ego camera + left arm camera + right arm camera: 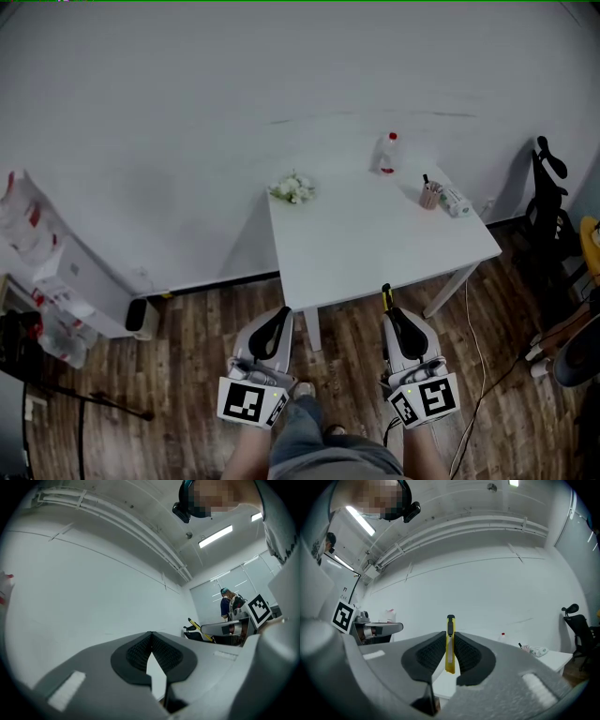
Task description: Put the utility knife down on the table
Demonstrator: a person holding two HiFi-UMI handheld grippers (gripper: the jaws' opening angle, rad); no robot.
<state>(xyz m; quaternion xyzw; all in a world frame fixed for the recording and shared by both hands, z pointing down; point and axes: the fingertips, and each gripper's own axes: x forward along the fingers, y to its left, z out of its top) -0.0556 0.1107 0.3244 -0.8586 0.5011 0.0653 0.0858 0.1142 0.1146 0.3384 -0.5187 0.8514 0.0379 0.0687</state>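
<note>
A yellow utility knife [450, 644] with a black slider stands upright between the pads of my right gripper [450, 637], which is shut on it. In the head view the right gripper [389, 314] is held over the floor just short of the near edge of the white table [375, 248], and the knife [385, 297] pokes out of its tips. My left gripper [281, 319] is beside it on the left, also short of the table. Its jaws [151, 637] meet at the tips with nothing between them.
On the table's far side lie a small bunch of white flowers [293, 188], a clear bottle with a red cap [387, 153], a pen cup [430, 194] and a white packet [456, 202]. A black chair [553, 202] stands right of the table; white boxes and bags [56, 281] at left.
</note>
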